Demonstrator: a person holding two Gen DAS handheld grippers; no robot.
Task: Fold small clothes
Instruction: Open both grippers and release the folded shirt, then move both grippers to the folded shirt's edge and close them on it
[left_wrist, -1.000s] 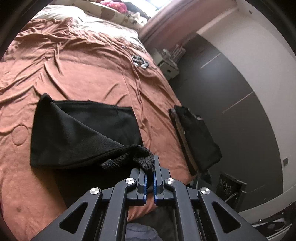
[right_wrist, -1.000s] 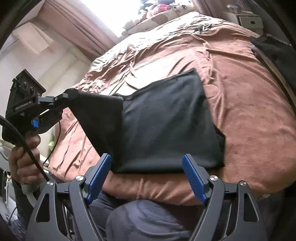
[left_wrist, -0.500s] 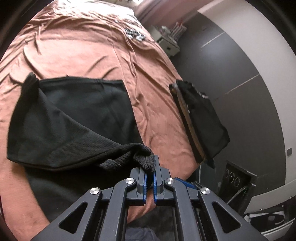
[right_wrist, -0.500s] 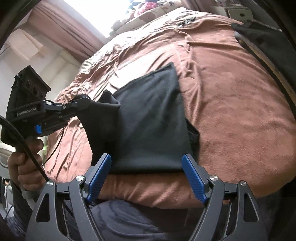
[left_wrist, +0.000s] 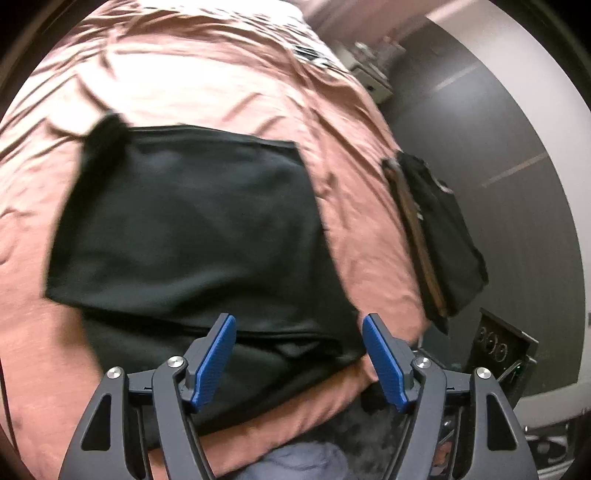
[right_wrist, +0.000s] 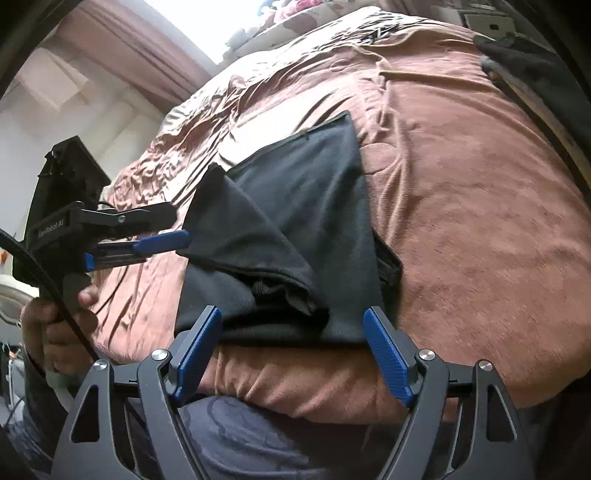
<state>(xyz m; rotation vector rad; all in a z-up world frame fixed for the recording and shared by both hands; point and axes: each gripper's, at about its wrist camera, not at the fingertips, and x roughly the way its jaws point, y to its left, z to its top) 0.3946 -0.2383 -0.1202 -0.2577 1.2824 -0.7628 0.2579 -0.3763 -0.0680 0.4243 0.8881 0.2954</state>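
1. At far left of the right wrist view, a hand (right_wrist: 55, 325) grips the handle of my left gripper (right_wrist: 173, 227). Its jaws are opening, and the blue pad (right_wrist: 162, 240) sits just beside the raised flap of the garment, with no cloth pressed between the jaws.

2. Centre, in both views: the garment (left_wrist: 192, 229), a small black piece of clothing, lies on the bed (left_wrist: 221, 92), near the edge closest to me. It is partly folded. One flap is turned over the body, and a peaked corner (right_wrist: 218, 181) stands up at its left side.

3. I judge the cloth light, soft and limp. It drapes and bunches, so it should slide a little on the rust-coloured sheet and sag when lifted. It is not fragile. A thick hem or cord (right_wrist: 264, 286) shows under the flap.

4. I would take hold at a corner or along a hemmed edge, where several layers give the pads bite. A pinch in the flat middle would only pucker it.

5. Lower centre of the right wrist view: my right gripper (right_wrist: 293, 354) hovers over the near edge of the garment, jaws spread wide, holding nothing.

6. Far right: a second dark bundle (left_wrist: 439, 236) rests at the bed's right edge, well apart from the garment.
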